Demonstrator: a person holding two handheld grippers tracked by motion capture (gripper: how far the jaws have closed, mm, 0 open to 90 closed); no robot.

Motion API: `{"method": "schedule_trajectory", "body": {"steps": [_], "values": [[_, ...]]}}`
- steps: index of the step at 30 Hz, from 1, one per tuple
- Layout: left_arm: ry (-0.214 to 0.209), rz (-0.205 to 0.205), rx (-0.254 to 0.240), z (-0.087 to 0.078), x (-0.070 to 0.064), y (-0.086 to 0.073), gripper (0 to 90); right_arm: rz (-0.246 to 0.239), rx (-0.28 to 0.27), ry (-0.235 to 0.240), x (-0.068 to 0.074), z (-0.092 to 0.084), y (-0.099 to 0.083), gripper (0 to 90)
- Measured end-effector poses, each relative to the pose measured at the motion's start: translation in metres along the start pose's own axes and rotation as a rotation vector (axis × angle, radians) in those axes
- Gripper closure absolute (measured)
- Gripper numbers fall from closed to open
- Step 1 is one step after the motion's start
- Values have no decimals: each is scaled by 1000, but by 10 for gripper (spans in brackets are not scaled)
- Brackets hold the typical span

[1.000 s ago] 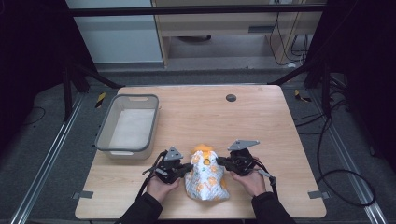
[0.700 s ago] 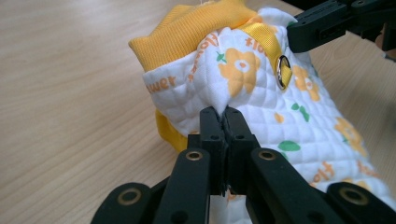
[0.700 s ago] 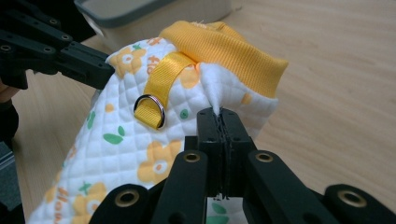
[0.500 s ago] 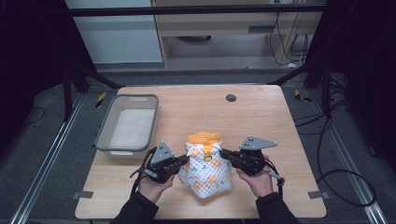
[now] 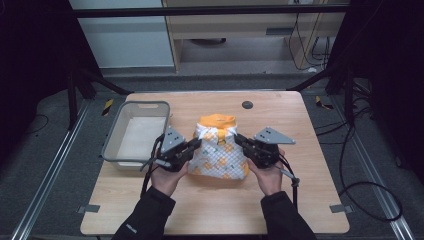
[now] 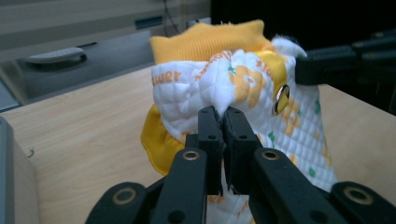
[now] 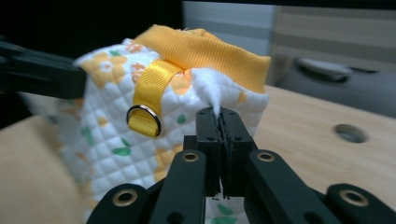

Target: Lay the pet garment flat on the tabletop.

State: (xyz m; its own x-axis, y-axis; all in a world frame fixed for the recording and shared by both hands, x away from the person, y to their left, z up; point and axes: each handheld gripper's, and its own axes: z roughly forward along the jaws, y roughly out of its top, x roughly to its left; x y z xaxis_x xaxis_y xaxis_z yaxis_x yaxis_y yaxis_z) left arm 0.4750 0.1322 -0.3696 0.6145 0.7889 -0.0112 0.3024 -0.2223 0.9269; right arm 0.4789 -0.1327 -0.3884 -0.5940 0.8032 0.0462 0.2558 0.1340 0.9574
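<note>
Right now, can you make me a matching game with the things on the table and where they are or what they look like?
Things:
1. quilted garment
2. grey plastic bin
3. metal ring
4. round hole

Descriptions:
A. hangs on a yellow ribbon loop
B. sunk in the tabletop, far side
C. white with orange flowers, pinched at both sides
D. stands at the table's left edge

Pairs: 1-C, 2-D, 3-A, 4-B

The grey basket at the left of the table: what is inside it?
The grey basket shows only its pale bottom, with no object lying on it. The strip behind its near wall, beside the left gripper, is covered.
</note>
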Motion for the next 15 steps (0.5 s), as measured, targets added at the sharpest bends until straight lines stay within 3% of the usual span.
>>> {"method": "schedule_trajectory", "body": {"steps": [2, 4, 6, 9, 12, 15], "values": [[57, -19, -1, 11, 6, -1, 781, -2, 12, -79, -5, 16, -3, 810], [95, -44, 5, 19, 15, -4, 655, -1, 37, -118, -10, 27, -8, 769], [114, -65, 19, 20, 22, -9, 593, -3, 69, -145, -16, 32, -14, 740], [130, -57, 31, 12, 30, -17, 536, -5, 81, -147, -23, 26, -22, 687], [115, -75, 43, 0, 37, -25, 484, -3, 90, -126, -28, 13, -27, 643], [114, -53, 67, -12, 41, -35, 454, -15, 109, -96, -29, -2, -31, 602]]}}
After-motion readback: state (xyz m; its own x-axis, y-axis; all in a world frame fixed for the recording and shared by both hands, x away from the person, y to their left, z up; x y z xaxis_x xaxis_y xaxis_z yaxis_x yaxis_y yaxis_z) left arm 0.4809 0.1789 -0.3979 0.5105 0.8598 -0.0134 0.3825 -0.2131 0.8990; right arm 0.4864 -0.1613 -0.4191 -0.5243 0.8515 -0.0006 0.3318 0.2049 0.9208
